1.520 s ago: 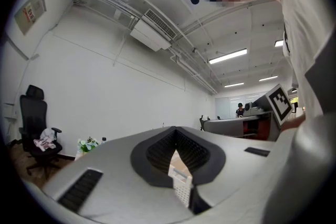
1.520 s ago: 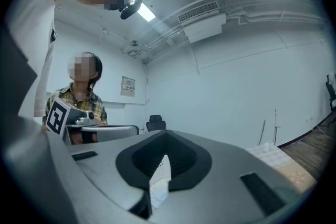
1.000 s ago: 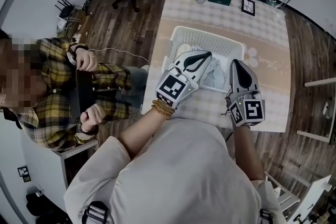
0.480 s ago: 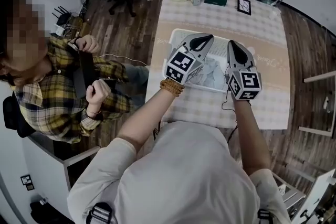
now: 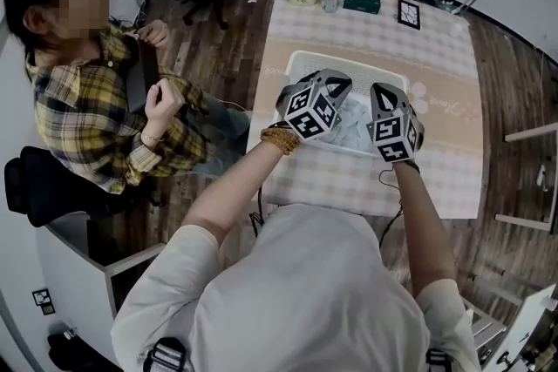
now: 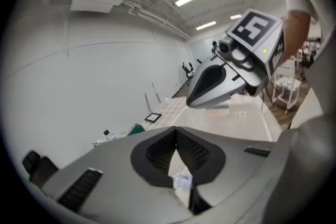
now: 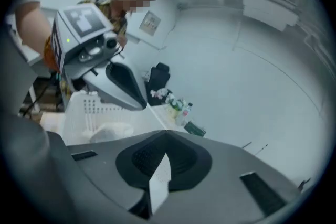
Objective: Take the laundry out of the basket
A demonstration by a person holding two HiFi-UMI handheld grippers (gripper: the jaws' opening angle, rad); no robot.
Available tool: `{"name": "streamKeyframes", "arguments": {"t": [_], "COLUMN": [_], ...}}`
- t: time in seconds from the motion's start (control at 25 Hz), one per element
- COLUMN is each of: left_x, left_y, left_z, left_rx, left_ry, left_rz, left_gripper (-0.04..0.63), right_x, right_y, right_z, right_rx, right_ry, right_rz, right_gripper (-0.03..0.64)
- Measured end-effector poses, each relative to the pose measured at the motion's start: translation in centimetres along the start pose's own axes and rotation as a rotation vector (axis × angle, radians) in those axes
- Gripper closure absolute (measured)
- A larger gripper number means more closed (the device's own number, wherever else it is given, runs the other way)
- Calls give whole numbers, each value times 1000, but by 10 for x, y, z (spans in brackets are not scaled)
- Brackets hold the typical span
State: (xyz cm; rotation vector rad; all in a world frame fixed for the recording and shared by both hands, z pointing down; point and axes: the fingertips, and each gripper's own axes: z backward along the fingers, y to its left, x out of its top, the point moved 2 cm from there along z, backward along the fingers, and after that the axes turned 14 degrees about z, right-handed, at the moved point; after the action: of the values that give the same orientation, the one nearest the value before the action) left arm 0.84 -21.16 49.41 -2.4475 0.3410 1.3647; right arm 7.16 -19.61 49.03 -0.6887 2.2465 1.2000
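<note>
The left gripper [image 5: 334,88] and right gripper [image 5: 383,93] are dropping lower over the basket [image 5: 299,65], jaws closed, empty; pale laundry [image 5: 353,128] is lying crumpled inside.

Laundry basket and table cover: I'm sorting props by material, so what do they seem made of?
Laundry basket: likely white moulded plastic, matte; its walls show rows of slots. Table cover: probably woven cloth, matte, pale checked pattern; it could be vinyl.

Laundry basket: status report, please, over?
Left gripper and right gripper shut, empty, over basket. Laundry inside, not yet gripped. Nothing in the way.
</note>
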Motion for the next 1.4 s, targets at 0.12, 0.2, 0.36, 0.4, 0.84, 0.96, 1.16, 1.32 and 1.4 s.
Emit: {"name": "streamKeyframes", "arguments": {"t": [0.12, 0.2, 0.36, 0.4, 0.84, 0.96, 1.16, 1.32, 1.4], "left_x": [-17, -22, -37, -43, -101, -113, -133, -156, -168], "left_y": [-6, -10, -22, -27, -49, -53, -45, -41, -43], "left_z": [-10, -13, -17, -17, -27, -33, -53, -67, -70], "left_rx": [-29, -70, -205, -253, -533, -557, -567, -583, -596], "left_ry": [122, 165, 270, 310, 633, 651, 698, 755, 784], "left_rz": [-126, -149, -162, -166, -277, -283, -289, -295, -298], "left_gripper": [577, 575, 570, 565, 368, 355, 319, 282, 279], "right_x": [-7, -6, -9, -10, -37, -43, -56, -69, -75], "right_y": [16, 20, 41, 48, 103, 110, 122, 140, 151], "right_z": [-11, -13, -19, -20, -34, -41, -65, -82, -90], "right_rx": [85, 131, 299, 351, 822, 849, 867, 919, 945], "right_ry": [78, 75, 83, 87, 200, 218, 239, 256, 268], "right_rz": [135, 160, 193, 203, 274, 273, 255, 257, 265], "right_gripper": [609, 610, 609, 609, 314, 295, 295, 264, 259]}}
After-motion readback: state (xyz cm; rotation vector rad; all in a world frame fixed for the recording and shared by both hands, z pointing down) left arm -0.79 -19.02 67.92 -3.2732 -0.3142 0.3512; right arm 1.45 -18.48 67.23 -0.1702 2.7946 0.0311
